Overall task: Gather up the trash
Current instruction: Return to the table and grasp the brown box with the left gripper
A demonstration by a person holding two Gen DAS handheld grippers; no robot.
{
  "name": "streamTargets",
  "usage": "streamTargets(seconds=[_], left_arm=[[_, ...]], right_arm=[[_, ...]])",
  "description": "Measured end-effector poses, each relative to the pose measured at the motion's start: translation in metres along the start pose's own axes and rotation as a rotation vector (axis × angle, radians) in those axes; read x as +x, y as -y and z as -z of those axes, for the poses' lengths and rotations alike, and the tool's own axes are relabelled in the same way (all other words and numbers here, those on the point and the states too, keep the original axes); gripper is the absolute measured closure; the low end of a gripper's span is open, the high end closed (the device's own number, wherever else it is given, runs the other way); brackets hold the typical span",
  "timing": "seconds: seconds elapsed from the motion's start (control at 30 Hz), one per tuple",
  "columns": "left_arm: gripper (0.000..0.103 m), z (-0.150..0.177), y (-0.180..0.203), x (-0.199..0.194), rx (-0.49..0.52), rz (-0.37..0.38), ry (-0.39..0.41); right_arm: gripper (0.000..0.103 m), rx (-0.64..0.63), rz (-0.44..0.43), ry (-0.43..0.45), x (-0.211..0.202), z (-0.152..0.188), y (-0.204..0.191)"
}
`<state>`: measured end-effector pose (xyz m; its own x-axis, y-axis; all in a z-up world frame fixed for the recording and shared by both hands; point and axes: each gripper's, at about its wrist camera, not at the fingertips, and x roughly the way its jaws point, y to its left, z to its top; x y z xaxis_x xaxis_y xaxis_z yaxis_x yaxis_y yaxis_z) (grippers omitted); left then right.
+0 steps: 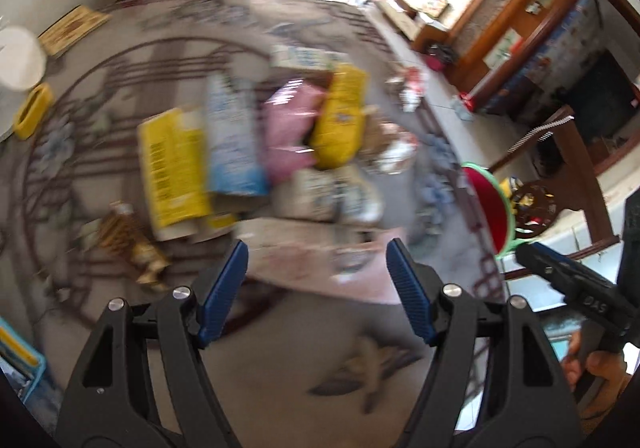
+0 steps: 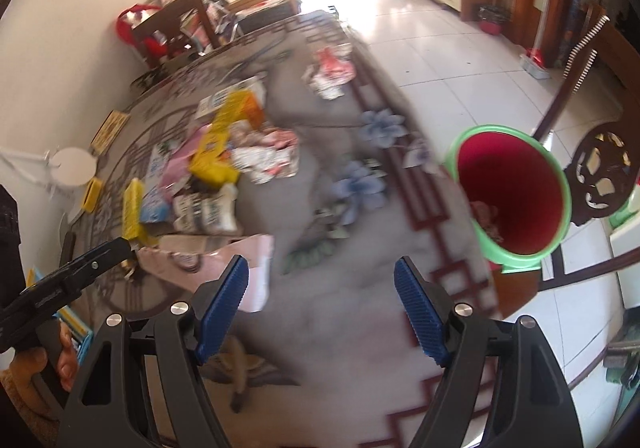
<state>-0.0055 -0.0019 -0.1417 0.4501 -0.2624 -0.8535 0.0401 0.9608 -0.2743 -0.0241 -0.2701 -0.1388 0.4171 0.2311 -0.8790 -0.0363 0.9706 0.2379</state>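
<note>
A blurred pile of trash lies on the grey flowered tablecloth [image 2: 352, 312]: a yellow box [image 1: 172, 168], a blue-white carton [image 1: 232, 144], a pink packet [image 1: 286, 128], a yellow bag [image 1: 340, 116] and white packets [image 1: 344, 194]. A pink paper sheet [image 1: 320, 264] lies nearest, just beyond my left gripper [image 1: 316, 252], which is open and holds nothing. My right gripper [image 2: 320, 268] is open too, over bare cloth right of the pile [image 2: 208, 168]. A red bin with a green rim [image 2: 516, 200] stands off the table's right edge, with some scraps inside.
A brown wrapper [image 1: 128, 240] lies left of the pile, and more crumpled wrappers [image 2: 332, 68] lie at the far table edge. A white round object [image 1: 20, 60] and a yellow tray [image 1: 34, 110] sit at the left. A carved wooden chair [image 2: 600, 176] stands beside the bin, on tiled floor [image 2: 460, 68].
</note>
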Motion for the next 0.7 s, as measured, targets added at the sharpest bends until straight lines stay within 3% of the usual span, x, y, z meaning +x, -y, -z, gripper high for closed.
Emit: streamTargets(seconds=[0.07,0.27,0.4,0.5,0.57,0.7], left_arm=[[0.034,0.003,-0.021,-0.002,-0.032,-0.028,0.003],[0.034,0.011,-0.104,-0.002,-0.289,-0.104,0.005],[0.034,0.016,-0.146,0.023,-0.47,-0.085,-0.058],[0.034,0.014,-0.156,0.038,-0.494,-0.1,-0.074],[0.028,0.011,-0.158,0.048,-0.496,-0.104,-0.084],[0.027,0.002,-0.146,0.055,-0.409,-0.145,-0.07]], right_arm=[[0.03,-0.01,-0.002,-0.009,0.004,0.001,-0.012],[0.03,-0.035,0.002,-0.037,0.014,0.01,-0.04],[0.03,-0.054,0.007,-0.051,0.019,0.015,-0.054],[0.03,-0.066,0.02,-0.055,0.019,0.019,-0.061],[0.03,-0.068,0.033,-0.056,0.018,0.021,-0.063],[0.029,-0.059,0.056,-0.059,0.016,0.023,-0.062]])
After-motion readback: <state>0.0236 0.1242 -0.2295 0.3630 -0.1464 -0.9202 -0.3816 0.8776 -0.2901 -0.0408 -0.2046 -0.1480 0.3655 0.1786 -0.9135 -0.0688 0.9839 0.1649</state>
